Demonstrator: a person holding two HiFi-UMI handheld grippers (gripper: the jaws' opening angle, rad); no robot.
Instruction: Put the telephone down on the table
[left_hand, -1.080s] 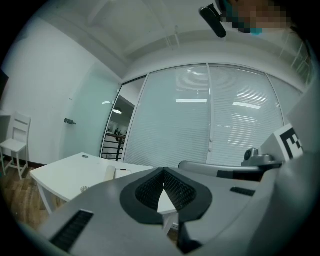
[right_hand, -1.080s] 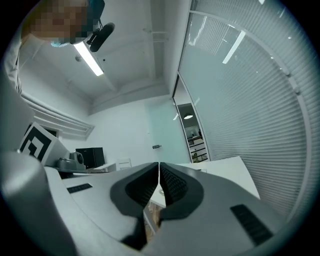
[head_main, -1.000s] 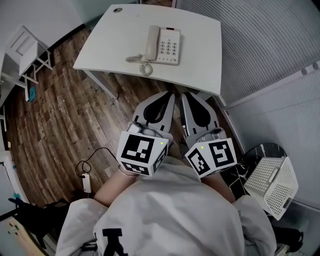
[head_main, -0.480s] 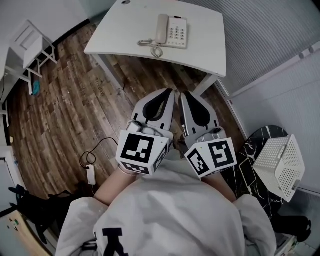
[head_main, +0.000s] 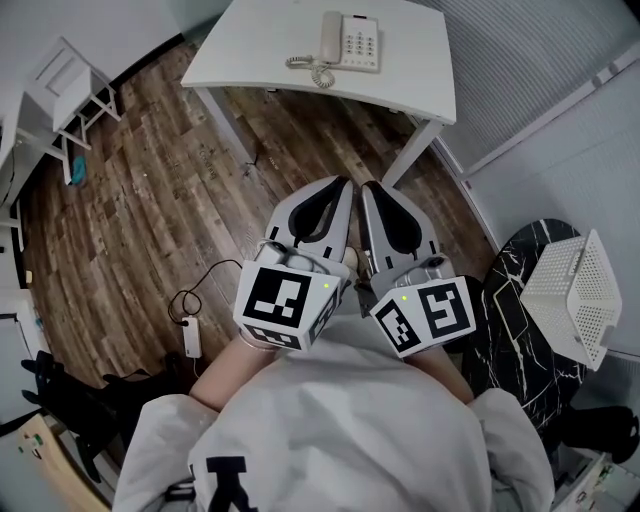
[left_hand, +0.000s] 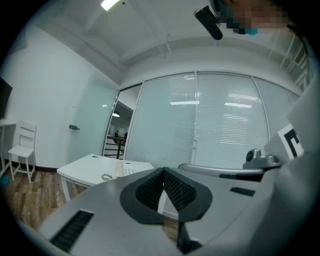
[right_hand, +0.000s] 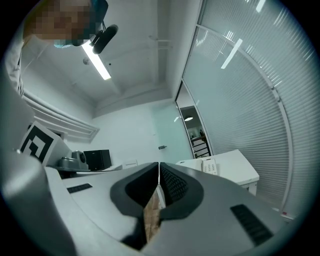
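Head view: close against the chest, the left gripper (head_main: 338, 185) and right gripper (head_main: 368, 188) sit side by side, each with jaws pressed together on nothing. Ahead lies wooden floor (head_main: 300, 140). Well beyond stands the table (head_main: 260, 50), and the telephone (head_main: 350, 42) already rests on it, straight ahead of both tips, long axis pointing away, handset (head_main: 331, 38) on the left gripper's side. Neither gripper looks clearly nearer.

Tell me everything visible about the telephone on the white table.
The telephone is a cream-white corded desk set, plastic by the look. Its handset lies in the cradle beside a keypad, and a coiled cord curls out from the handset side. It sits flat on the white table; nothing else touches it.
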